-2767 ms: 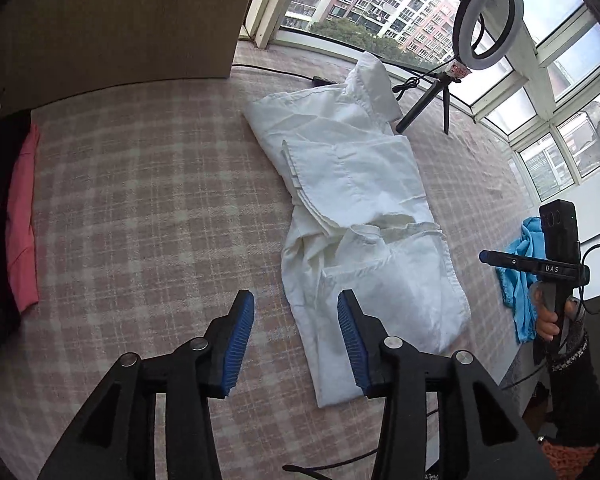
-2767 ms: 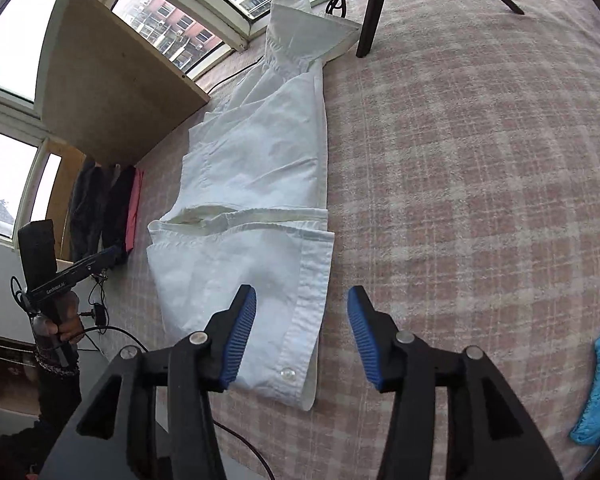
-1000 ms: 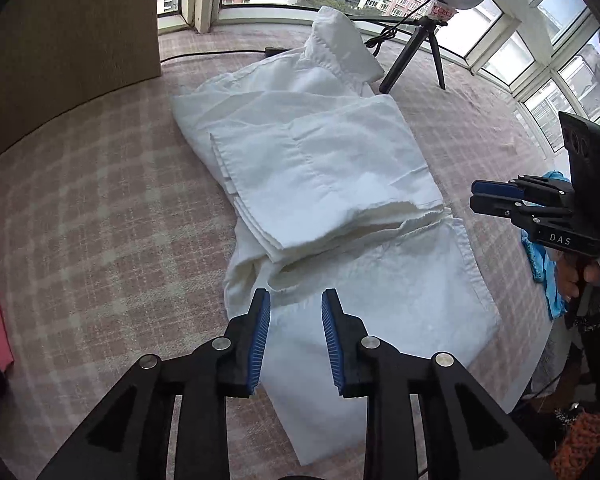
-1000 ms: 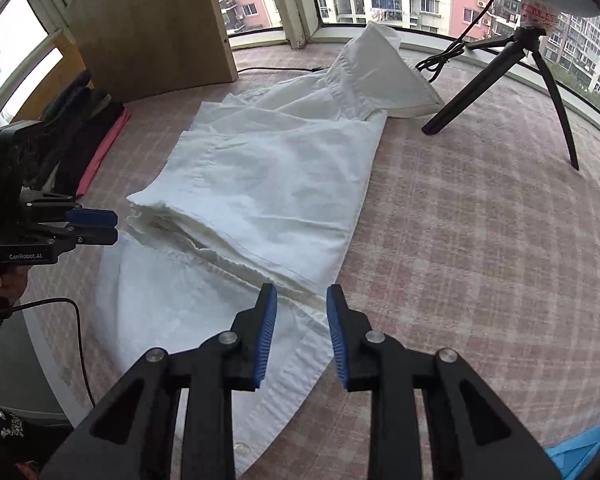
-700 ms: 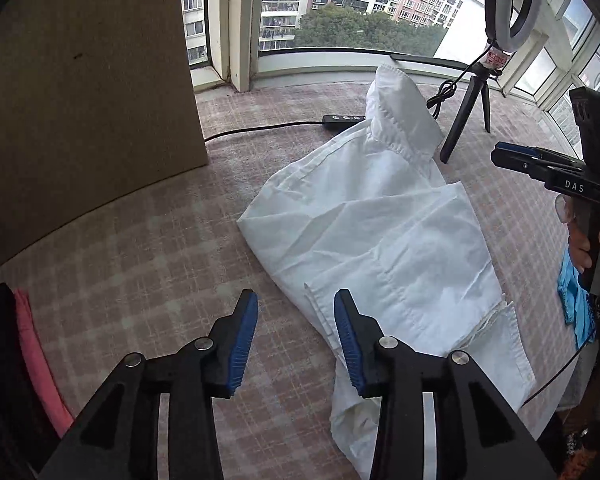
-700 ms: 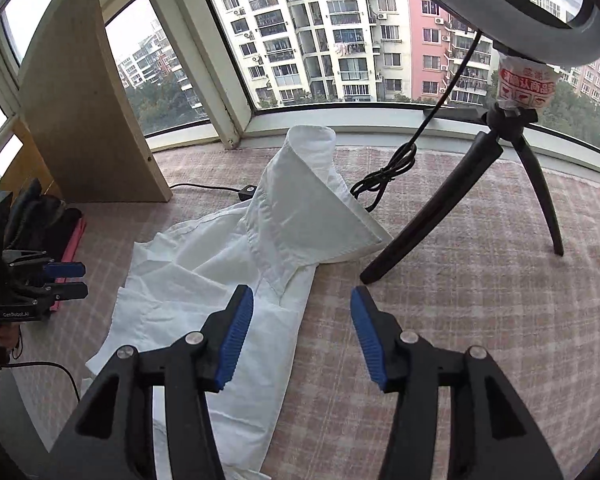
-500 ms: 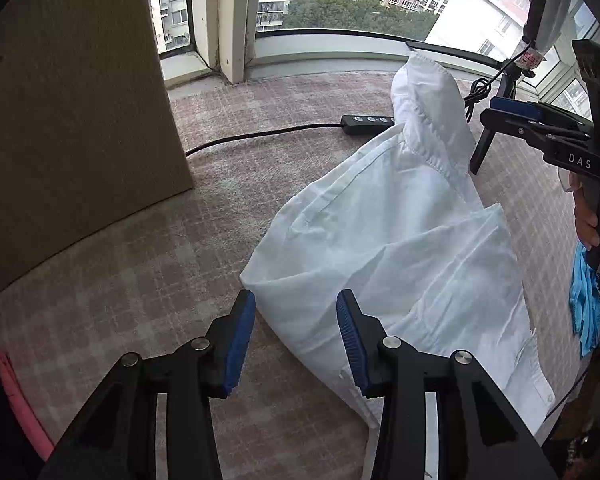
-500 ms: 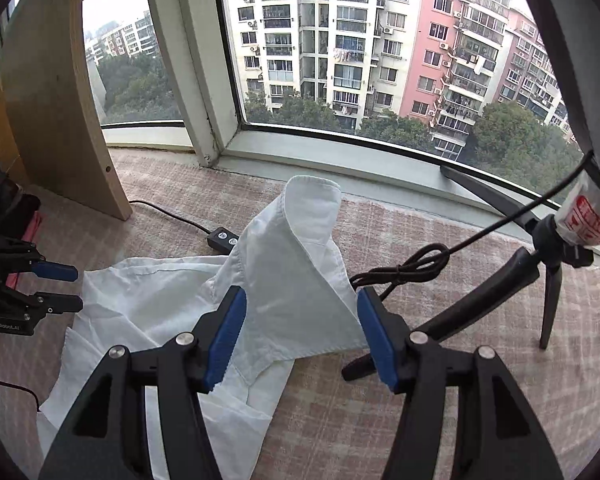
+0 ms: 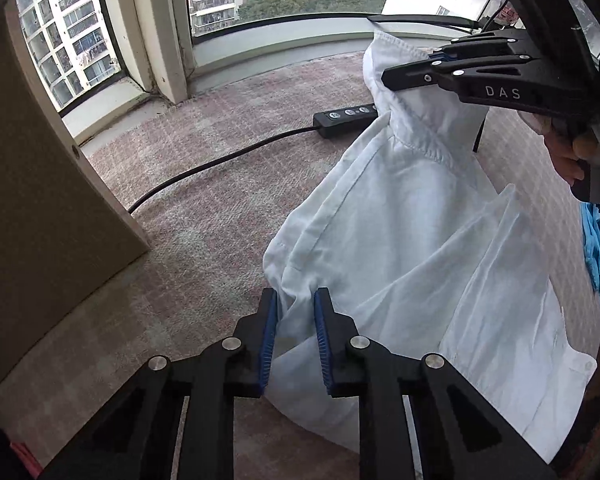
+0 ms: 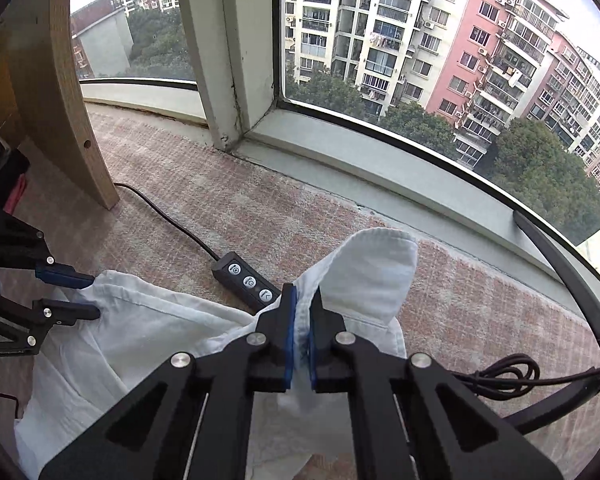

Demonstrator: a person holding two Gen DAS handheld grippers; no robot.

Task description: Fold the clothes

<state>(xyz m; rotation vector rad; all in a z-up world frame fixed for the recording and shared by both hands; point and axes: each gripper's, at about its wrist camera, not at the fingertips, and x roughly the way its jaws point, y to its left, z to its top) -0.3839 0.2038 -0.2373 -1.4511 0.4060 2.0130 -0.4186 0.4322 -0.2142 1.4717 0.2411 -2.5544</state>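
Both grippers have advanced to the far end of the white cotton shirt (image 9: pixel 412 240) on the checked pink cloth (image 9: pixel 220 208): right gripper (image 10: pixel 303 304) clamps its collar, left gripper (image 9: pixel 295 304) straddles the shoulder, jaws parted.

A pink and cream plaid cloth (image 10: pixel 260 208) covered the work surface, which ran up to a grey window sill (image 10: pixel 380 168). Above the sill, large panes were divided by a pale, scuffed window post (image 10: pixel 228 52), and through them stood white and pink apartment blocks (image 10: pixel 440 32) with green trees (image 10: pixel 548 168) below. Flat daylight came in through the glass. At the left stood a light wooden panel (image 10: pixel 60 92) with a small round hole near its edge, resting on the cloth.
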